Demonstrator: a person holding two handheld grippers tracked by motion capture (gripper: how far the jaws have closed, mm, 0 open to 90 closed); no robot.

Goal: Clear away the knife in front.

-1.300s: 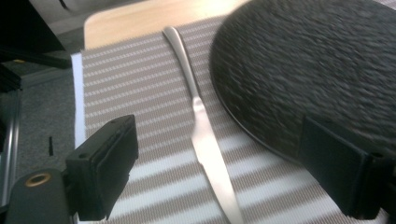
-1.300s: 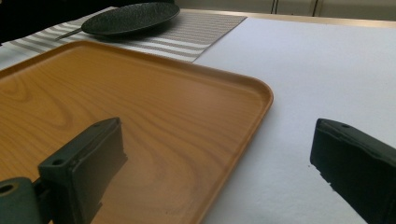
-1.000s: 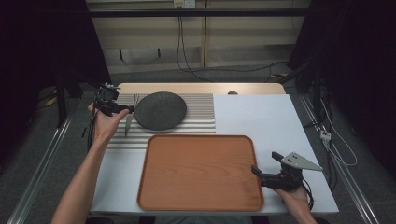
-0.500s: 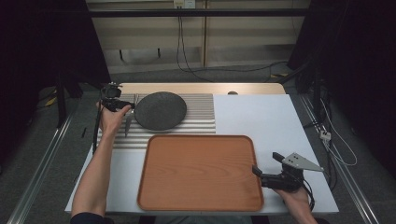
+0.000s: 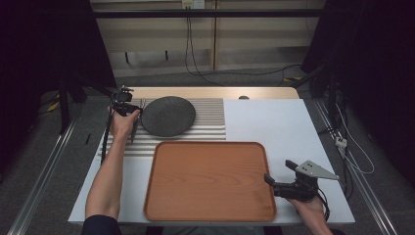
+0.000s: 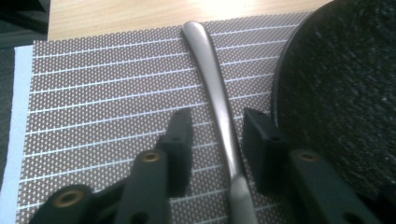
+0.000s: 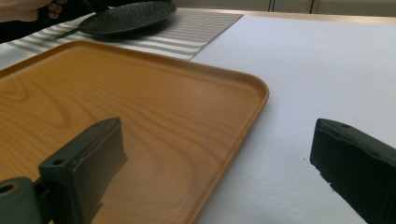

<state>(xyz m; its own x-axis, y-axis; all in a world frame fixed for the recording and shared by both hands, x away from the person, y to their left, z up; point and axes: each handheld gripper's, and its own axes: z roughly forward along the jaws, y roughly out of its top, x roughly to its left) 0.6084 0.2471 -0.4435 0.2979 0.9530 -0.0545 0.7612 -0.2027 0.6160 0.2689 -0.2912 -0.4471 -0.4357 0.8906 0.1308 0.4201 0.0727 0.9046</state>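
Note:
A slim metal utensil handle (image 6: 211, 70) lies on the striped placemat (image 6: 93, 93), just left of a dark round plate (image 6: 336, 93) (image 5: 168, 116). My left gripper (image 6: 219, 126) (image 5: 132, 113) points down over it, one jaw on each side of the handle. The jaws have just been closing, and a narrow gap still shows on both sides, so it is open. My right gripper (image 7: 219, 154) (image 5: 278, 171) rests open at the near right, straddling the right rim of the wooden tray (image 7: 93, 93) (image 5: 210, 181) with nothing gripped.
The placemat (image 5: 210, 120) lies at the back left on a white table cover (image 5: 274, 122). The plate (image 7: 126, 16) and the left hand (image 7: 28, 7) show far off in the right gripper view. Cables trail on the floor behind the table.
The left hand has moved closer to the plate's left edge and sunk toward the mat. The right hand and gripper have stayed where they were.

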